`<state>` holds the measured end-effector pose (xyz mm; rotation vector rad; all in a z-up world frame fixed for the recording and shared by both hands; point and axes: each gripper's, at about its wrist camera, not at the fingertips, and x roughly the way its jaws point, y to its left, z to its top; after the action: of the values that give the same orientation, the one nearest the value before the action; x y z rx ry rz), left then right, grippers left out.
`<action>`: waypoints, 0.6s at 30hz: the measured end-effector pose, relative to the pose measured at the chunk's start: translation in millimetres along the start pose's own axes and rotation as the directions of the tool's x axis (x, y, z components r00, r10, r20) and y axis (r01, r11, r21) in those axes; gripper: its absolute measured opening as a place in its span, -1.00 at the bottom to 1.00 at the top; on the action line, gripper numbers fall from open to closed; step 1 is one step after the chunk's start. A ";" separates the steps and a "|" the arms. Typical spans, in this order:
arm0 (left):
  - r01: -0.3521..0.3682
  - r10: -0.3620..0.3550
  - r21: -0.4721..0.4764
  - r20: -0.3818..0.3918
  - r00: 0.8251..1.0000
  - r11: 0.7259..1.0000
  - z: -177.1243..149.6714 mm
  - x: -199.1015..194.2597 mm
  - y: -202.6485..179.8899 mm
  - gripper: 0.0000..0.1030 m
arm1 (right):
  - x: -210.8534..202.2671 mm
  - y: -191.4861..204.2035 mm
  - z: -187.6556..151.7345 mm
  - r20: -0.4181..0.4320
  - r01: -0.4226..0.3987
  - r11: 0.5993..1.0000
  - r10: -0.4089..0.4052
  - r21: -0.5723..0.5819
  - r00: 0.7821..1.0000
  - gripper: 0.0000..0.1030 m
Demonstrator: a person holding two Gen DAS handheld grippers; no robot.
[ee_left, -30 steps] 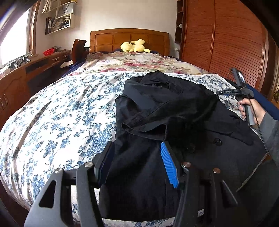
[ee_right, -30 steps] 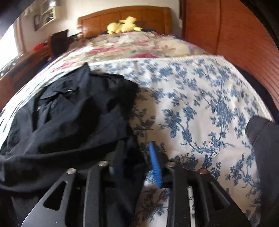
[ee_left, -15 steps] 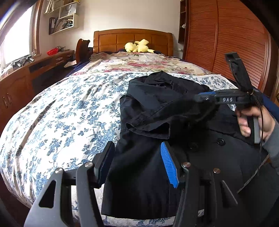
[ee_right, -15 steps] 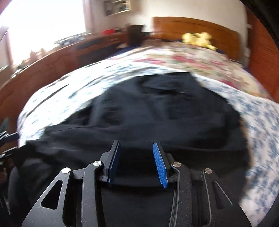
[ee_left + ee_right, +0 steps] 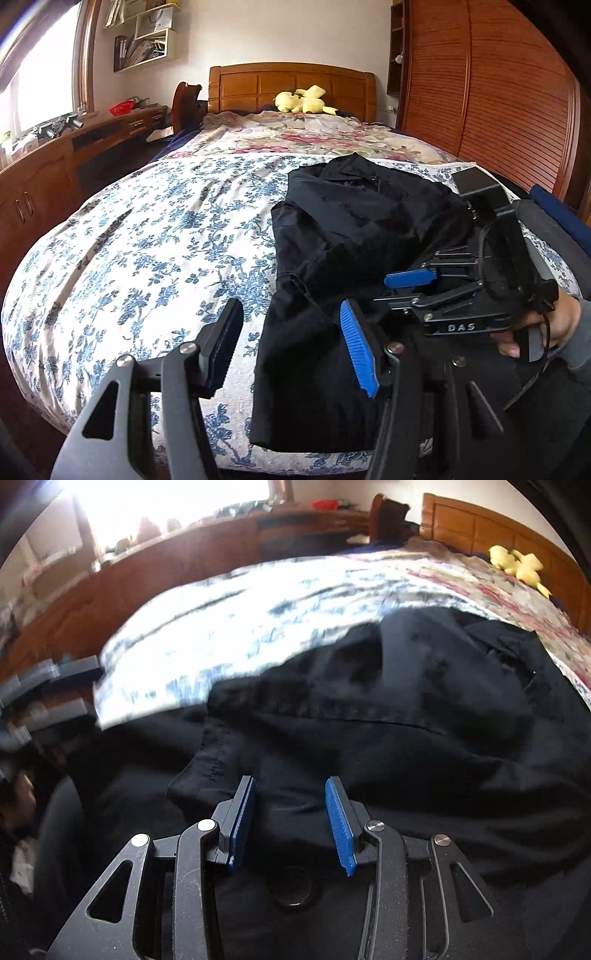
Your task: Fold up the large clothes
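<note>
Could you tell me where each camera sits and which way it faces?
Left wrist: on the left gripper, facing up the bed to the headboard; its open fingers, the right gripper and hand show.
Right wrist: on the right gripper, angled down over the coat toward the window; its open fingers show.
Shared: coat, bed, headboard, yellow toy.

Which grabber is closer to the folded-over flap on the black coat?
The right. The right gripper hovers just above the folded flap of the black coat, jaws open. The left gripper sits back at the coat's near left edge, over the floral bedspread.
</note>
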<state>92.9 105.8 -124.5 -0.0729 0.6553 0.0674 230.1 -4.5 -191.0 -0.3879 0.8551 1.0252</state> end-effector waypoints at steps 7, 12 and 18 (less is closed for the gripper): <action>-0.001 0.001 -0.004 -0.001 1.000 1.000 -2.1 -2.9 2.1 0.04 | -15.2 -8.5 -5.0 0.028 0.006 1.000 -0.006 0.016 1.000 -0.24; 0.007 -0.007 -0.005 0.002 1.000 1.000 -1.9 -4.7 2.0 0.04 | -55.3 -19.7 -15.5 0.088 0.043 0.998 -0.047 0.052 0.995 -0.24; 0.010 -0.010 0.003 0.003 1.000 1.000 -0.1 -3.4 -0.8 0.04 | -103.0 -42.0 -36.7 0.141 0.129 0.983 -0.147 0.132 0.979 -0.24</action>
<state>90.2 104.9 -122.5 -0.0737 0.6523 0.0569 225.4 -109.1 -138.4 -0.2588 0.7406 0.8573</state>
